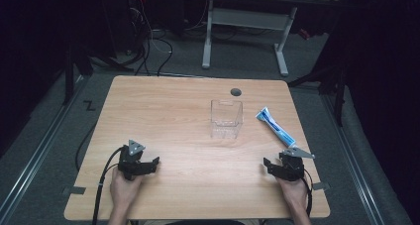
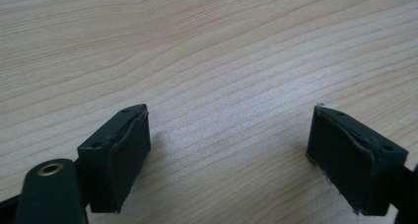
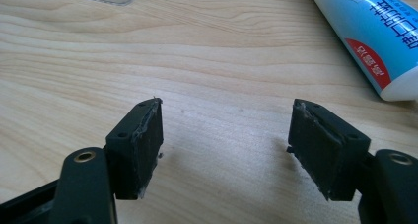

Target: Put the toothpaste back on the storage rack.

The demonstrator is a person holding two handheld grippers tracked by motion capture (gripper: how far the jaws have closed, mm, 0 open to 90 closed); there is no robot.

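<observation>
1. High view: left tool (image 1: 150, 164) rests on the worktop (image 1: 173, 121), jaws wide apart, holding nothing.
2. Clear box (image 1: 226, 118) stands mid-worktop, apart from both tools.
3. Toothpaste tube (image 1: 276, 127) lies on a diagonal just beyond the right tool (image 1: 268, 165), which is the nearer one; its jaws gape, nothing between them.
4. Right gripper view cuts off most of the tube (image 3: 372, 34); which end carries the cap is hard to tell.

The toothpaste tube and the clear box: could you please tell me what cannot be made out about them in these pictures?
- Toothpaste tube: the right gripper view's top and right edges cut off its far end; in the high view its print is too small to read.
- Clear box: contents not discernible in the high view; in the right gripper view the top edge leaves a corner.
</observation>
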